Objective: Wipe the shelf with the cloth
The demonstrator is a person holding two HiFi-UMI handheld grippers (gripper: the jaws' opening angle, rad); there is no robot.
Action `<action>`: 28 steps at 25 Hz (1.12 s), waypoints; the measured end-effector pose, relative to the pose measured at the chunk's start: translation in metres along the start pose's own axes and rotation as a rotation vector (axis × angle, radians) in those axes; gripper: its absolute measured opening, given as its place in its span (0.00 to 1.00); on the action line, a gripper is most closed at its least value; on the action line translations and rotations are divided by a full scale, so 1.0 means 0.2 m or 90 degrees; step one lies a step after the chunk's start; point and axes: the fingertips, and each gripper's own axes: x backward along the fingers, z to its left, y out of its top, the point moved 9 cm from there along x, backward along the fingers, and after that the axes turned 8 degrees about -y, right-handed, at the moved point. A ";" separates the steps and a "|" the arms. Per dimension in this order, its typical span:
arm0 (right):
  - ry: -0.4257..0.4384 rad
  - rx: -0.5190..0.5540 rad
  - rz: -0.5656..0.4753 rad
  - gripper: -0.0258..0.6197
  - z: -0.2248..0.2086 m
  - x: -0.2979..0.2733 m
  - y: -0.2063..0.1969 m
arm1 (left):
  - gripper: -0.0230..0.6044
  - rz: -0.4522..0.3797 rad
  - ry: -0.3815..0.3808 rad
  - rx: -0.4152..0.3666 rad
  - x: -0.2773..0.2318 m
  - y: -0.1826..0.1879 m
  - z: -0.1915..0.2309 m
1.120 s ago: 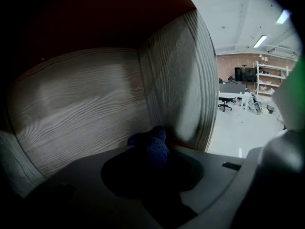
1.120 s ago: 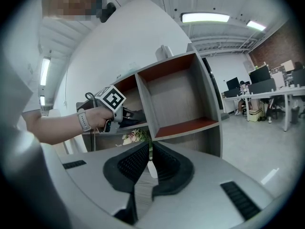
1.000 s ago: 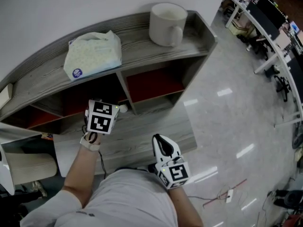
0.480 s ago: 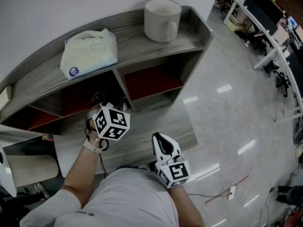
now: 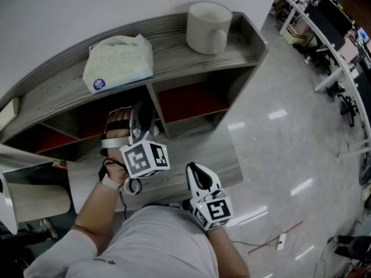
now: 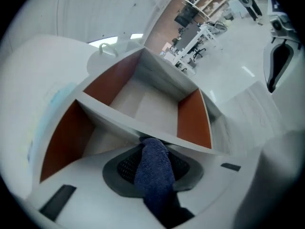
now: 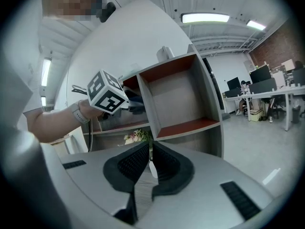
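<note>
Head view, left tongs (image 5: 141, 119) rolled, closing on cloth (image 6: 153, 168)

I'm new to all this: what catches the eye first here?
A dark blue cloth is pinched in the left gripper, whose jaws have just been closing on it, facing the grey shelf. On the shelf's top sit a white mug and a tissue pack.

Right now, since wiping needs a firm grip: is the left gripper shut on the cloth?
Shut on it: the dark blue cloth sits pinched between the pads of the left gripper, whose jaws have just been closing.
</note>
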 end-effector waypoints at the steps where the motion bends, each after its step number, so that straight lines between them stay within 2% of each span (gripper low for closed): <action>1: 0.003 0.000 0.000 0.09 0.00 0.00 0.00 | 0.19 0.003 0.011 -0.017 0.02 0.01 0.01; 6: 0.012 0.000 -0.002 0.09 0.00 -0.02 0.01 | 0.19 0.010 0.059 -0.066 0.13 0.08 0.07; 12: 0.021 0.000 -0.002 0.09 -0.01 -0.04 0.02 | 0.20 0.000 0.154 -0.073 0.19 0.12 0.15; 17: 0.026 0.000 0.000 0.09 -0.02 -0.05 0.02 | 0.20 0.024 0.188 -0.089 0.09 0.10 0.17; 22: 0.025 -0.005 0.002 0.09 -0.03 -0.06 0.01 | 0.20 0.057 0.198 -0.109 -0.03 0.08 0.19; 28: 0.023 -0.010 0.003 0.09 -0.04 -0.07 0.02 | 0.20 0.092 0.165 -0.110 -0.14 0.06 0.16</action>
